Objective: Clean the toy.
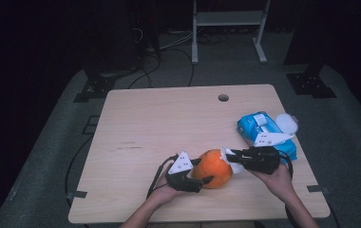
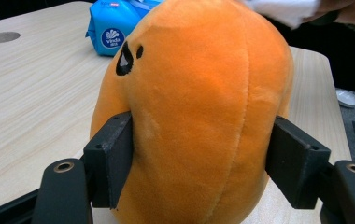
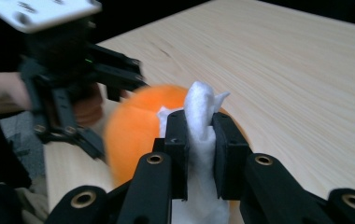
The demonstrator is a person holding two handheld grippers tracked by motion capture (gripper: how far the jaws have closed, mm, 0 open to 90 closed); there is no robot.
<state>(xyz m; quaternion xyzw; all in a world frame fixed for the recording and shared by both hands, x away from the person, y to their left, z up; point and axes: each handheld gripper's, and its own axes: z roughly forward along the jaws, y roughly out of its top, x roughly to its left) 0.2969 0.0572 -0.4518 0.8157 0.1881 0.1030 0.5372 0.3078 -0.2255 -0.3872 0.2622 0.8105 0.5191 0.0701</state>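
The plush toy (image 2: 199,107) is bright orange, with darker seam lines running down it and small black marks on one side, one of them with a pale centre. The tissue (image 3: 201,126) is plain white. The left tongs (image 1: 188,176) are black with a light grey plate on top; the right tongs (image 1: 233,159) are black as well. The wipes pack (image 1: 259,130) is sky blue with a white flap, and in the left gripper view it bears a round dark blue badge with a white emblem. The table (image 1: 169,118) is pale wood with a fine grain and a grey round hole near its far edge.
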